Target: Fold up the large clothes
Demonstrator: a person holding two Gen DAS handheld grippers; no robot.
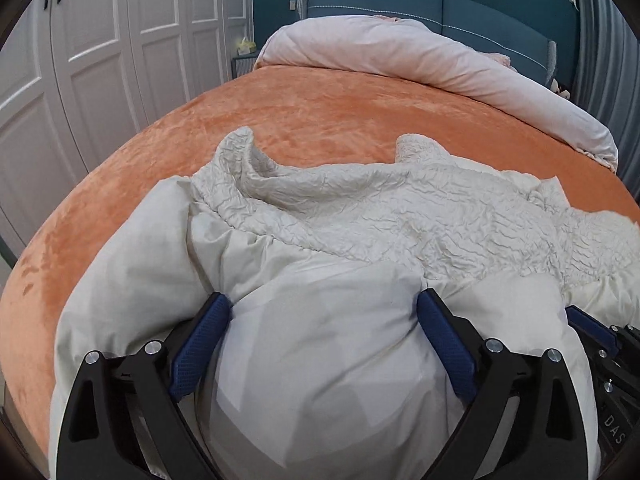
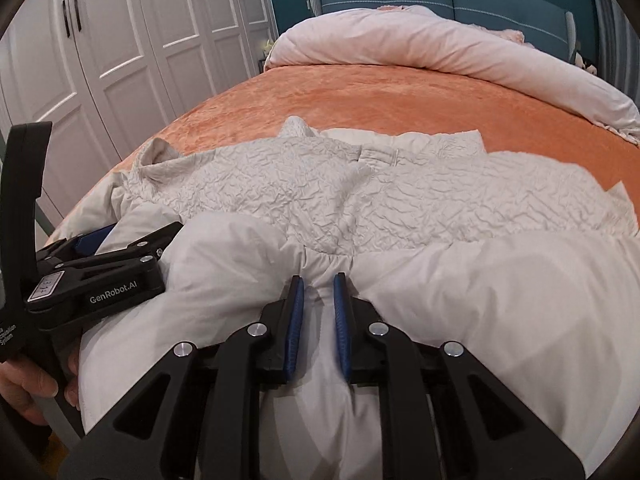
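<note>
The right gripper (image 2: 319,292) has its blue ribbed pads pinched close on a gathered fold of the cream padded jacket (image 2: 360,208), the cloth bunching into small pleats just ahead of the tips. The left gripper (image 1: 324,308) stands wide, its textured blue pads either side of a puffy smooth bulge of the same jacket; they touch the fabric's flanks but do not appear to clamp it, so I judge it unclenched around the cloth rather than holding it. In the right wrist view that left tool sits at the left edge, a hand (image 2: 24,392) on its grip. The jacket lies spread across the near part of the orange plush bedspread (image 1: 340,112), smooth lining side up nearest the grippers, crinkled quilted shell beyond, with a curled cuff or collar standing up at its far left. The step looks like taking hold of the near hem for a fold away from the person; next the left jaws likely need to close on the edge beside the right grip. A pale pink duvet (image 1: 400,52) is rolled against the blue headboard (image 1: 380,4), white wardrobe doors (image 1: 100,40) to the left.
</note>
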